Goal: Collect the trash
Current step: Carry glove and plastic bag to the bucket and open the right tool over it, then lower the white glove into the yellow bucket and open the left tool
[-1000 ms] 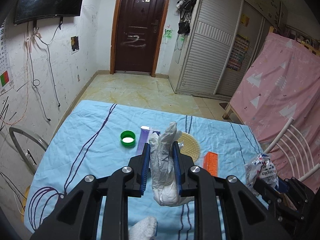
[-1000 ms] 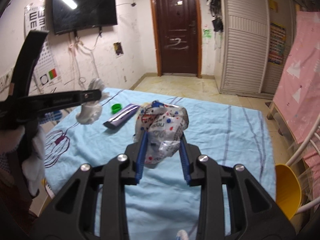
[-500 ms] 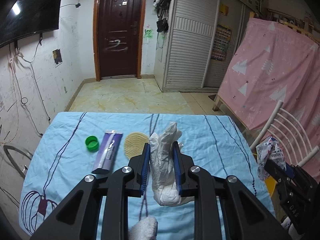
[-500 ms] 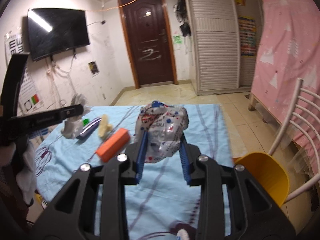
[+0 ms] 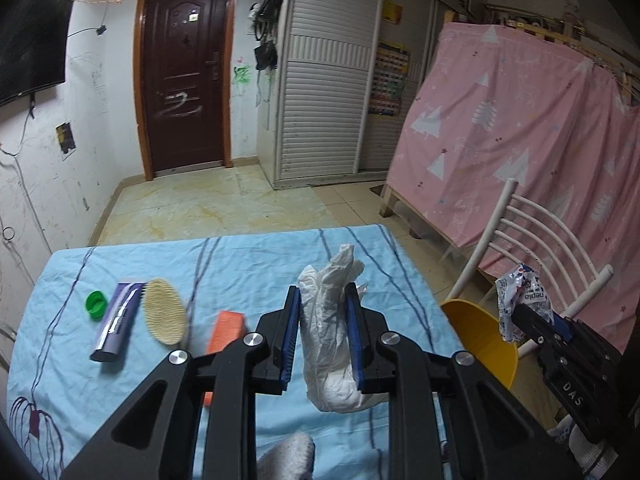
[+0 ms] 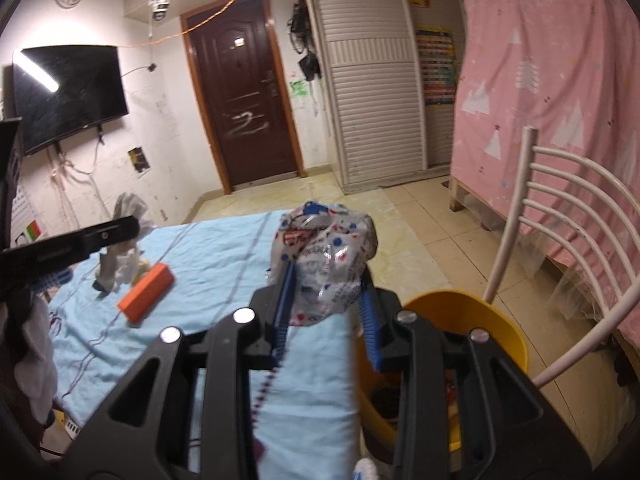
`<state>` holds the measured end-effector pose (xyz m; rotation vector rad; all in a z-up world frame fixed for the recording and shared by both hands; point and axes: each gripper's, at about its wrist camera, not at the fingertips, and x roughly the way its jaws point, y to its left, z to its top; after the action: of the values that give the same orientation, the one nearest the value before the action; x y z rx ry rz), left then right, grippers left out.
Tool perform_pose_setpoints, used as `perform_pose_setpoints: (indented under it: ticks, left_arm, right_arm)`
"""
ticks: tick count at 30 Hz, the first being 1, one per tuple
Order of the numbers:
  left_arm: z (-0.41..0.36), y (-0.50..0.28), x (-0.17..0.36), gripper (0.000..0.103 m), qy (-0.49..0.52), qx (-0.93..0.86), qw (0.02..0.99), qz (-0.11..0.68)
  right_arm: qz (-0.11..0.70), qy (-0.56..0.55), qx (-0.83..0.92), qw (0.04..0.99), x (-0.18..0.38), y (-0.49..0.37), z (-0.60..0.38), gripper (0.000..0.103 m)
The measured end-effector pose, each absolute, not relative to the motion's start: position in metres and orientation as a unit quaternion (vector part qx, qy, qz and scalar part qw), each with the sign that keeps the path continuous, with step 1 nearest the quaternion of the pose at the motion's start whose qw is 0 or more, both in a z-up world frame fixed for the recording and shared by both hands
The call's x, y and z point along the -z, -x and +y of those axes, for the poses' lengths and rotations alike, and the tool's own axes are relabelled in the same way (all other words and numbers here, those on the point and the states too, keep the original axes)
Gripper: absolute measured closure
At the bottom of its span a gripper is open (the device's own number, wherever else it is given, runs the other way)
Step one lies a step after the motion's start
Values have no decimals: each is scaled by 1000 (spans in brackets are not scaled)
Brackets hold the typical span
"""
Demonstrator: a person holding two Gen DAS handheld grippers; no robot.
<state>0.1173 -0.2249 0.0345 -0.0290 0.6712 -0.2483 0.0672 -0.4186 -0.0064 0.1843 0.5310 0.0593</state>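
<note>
My left gripper (image 5: 323, 304) is shut on a crumpled white glove (image 5: 330, 332) and holds it above the blue-sheeted table (image 5: 240, 264). My right gripper (image 6: 326, 284) is shut on a crumpled printed plastic wrapper (image 6: 324, 256), held at the table's right edge, just left of the yellow bin (image 6: 472, 320). The right gripper with its wrapper (image 5: 520, 300) also shows in the left wrist view, beside the yellow bin (image 5: 480, 332). The left gripper's finger (image 6: 72, 248) and the glove (image 6: 124, 236) show at the left of the right wrist view.
On the table lie an orange block (image 5: 226, 332), a beige oval brush (image 5: 165, 310), a purple tube (image 5: 116, 320) and a green cap (image 5: 96, 304). A white metal chair (image 6: 560, 280) stands right of the bin. A pink-draped bed frame (image 5: 520, 160) stands beyond.
Both grippers have swung to the right with their loads. The right gripper went from over the table's middle to its right edge, bringing the yellow bin close below it.
</note>
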Motion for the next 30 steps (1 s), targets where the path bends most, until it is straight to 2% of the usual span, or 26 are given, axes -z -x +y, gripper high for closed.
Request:
perform_pose_setpoints:
  ticks: [11, 14, 17, 19, 30]
  left_arm:
    - [-293, -123, -23, 90, -16, 177, 930, 321]
    - [-309, -126, -21, 90, -22, 185, 928, 324]
    - [-325, -129, -17, 90, -28, 192, 926, 325]
    - [-336, -130, -14, 90, -31, 195, 924, 328]
    - [-395, -143, 9, 90, -53, 222, 907, 354]
  right_arm:
    - [268, -102, 44, 957, 34, -73, -472, 73]
    - [273, -103, 59, 955, 44, -77, -482, 70]
    - [276, -102, 75, 953, 55, -82, -491, 57]
    - [274, -107, 85, 952, 59, -84, -498, 39]
    - [254, -116, 119, 953, 70, -76, -524, 37]
